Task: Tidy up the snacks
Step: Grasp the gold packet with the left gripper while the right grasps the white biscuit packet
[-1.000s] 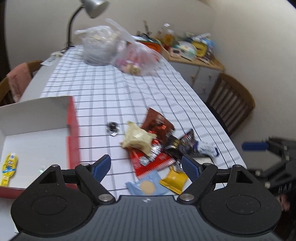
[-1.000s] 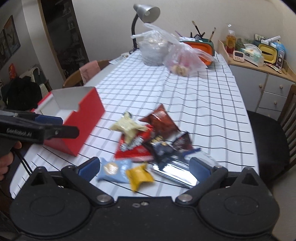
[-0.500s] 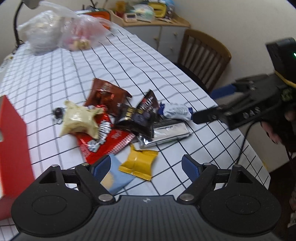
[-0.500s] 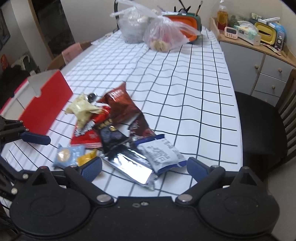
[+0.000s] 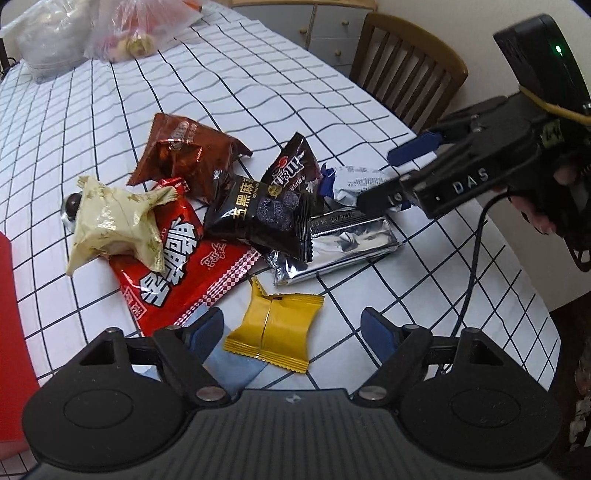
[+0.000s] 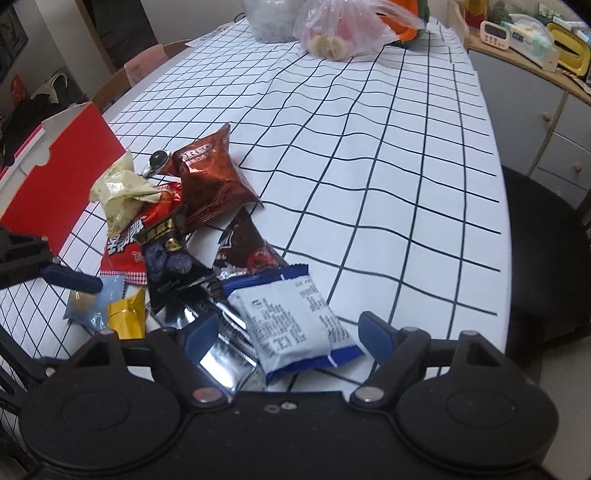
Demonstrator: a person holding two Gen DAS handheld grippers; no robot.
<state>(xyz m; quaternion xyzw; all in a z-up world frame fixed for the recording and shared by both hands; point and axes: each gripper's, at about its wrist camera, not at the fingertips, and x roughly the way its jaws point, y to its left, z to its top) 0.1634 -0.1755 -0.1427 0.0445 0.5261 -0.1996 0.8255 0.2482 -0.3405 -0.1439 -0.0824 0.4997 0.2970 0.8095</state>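
Note:
A heap of snack packets lies on the checked tablecloth. My left gripper [image 5: 293, 328] is open, low over a yellow packet [image 5: 275, 330] with a pale blue packet [image 5: 229, 365] under its left finger. My right gripper [image 6: 284, 332] is open, its jaws either side of a white and blue packet [image 6: 291, 325] that lies on a silver packet [image 6: 218, 350]. Also in the heap are a red packet [image 5: 184, 273], a black packet [image 5: 258, 214], a brown packet [image 5: 184, 151], a dark M&M packet [image 5: 293, 168] and a cream packet [image 5: 110, 225]. The right gripper shows in the left view [image 5: 391, 173].
A red box [image 6: 62, 177] stands left of the heap. Two plastic bags [image 6: 347, 29] sit at the table's far end. A wooden chair [image 5: 410, 70] and a black seat [image 6: 546, 243] stand by the right edge. A cabinet with clutter [image 6: 535, 74] is beyond.
Both grippers have moved down and closer to the heap. The left one has swung right, away from the red box, over the yellow packet. The right one now straddles the white and blue packet.

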